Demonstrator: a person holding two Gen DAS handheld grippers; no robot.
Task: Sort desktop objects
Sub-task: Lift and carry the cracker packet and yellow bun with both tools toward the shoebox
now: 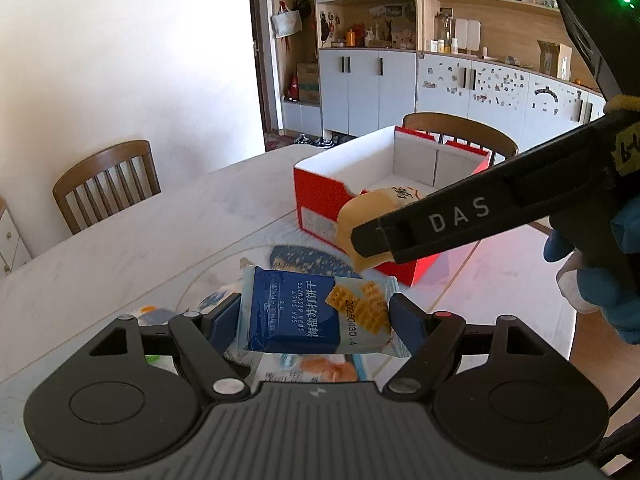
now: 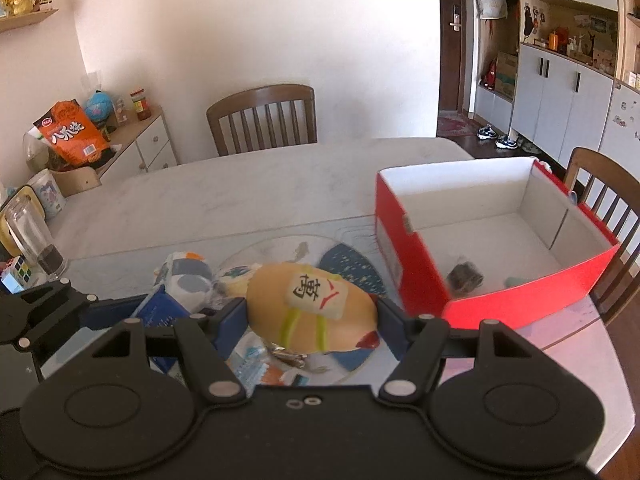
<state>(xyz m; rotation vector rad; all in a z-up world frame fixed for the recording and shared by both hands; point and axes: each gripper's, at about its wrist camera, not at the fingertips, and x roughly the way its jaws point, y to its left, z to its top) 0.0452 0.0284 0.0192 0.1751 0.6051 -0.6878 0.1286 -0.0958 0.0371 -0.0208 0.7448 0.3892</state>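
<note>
- Left wrist view: the left gripper [image 1: 314, 316] is seen with its fingers [image 1: 408, 322] set moderately wide and pressed against the two ends of a blue biscuit packet [image 1: 316, 316]; the packet is held clear of the table [image 1: 120, 240], lifted above the snack wrappers left on the patterned mat [image 1: 304, 258].
- In the same view the right gripper [image 1: 360, 240] is seen crossing from the right, a tan squishy toy [image 1: 360, 216] caught at its tip, in front of the red box [image 1: 320, 196].
- Right wrist view: the right gripper is closed to a middling width on the tan toy [image 2: 312, 312] — both pads are touching its sides, and it is carried above the mat and wrappers [image 2: 188, 280].
- The red box [image 2: 408, 248] stands open just to the right; a small dark item [image 2: 464, 276] is already lying on its floor.
- Step judged in hand: both items picked and lifted, transfer to the box not yet done.
- Next move judged: each load must be carried over the near wall of the box before release — the two grippers are close together, so the drops are best staggered to avoid a clash.
</note>
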